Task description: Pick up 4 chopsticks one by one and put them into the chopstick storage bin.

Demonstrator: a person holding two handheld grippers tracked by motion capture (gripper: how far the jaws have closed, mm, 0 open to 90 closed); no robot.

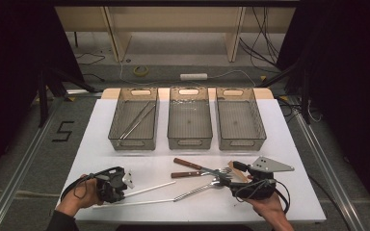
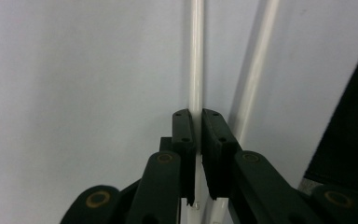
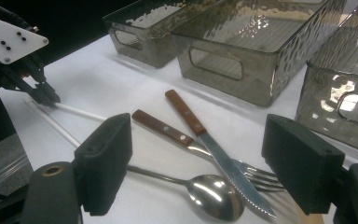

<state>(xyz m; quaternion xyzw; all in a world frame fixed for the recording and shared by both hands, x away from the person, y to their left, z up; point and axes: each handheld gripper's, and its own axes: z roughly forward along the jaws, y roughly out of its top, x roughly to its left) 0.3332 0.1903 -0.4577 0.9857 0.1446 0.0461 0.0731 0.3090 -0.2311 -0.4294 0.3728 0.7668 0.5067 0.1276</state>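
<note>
My left gripper is at the table's front left, shut on the near end of a white chopstick that lies on the white table. A second white chopstick lies beside it. My right gripper is at the front right, its jaws wide open with nothing gripped. Ahead of it lie a wooden-handled knife, a wooden-handled fork and a spoon. The right gripper view also takes in the left gripper.
Three grey see-through bins stand in a row at the back: left, middle, right. The left bin holds thin metal sticks. The white table ends just behind both hands.
</note>
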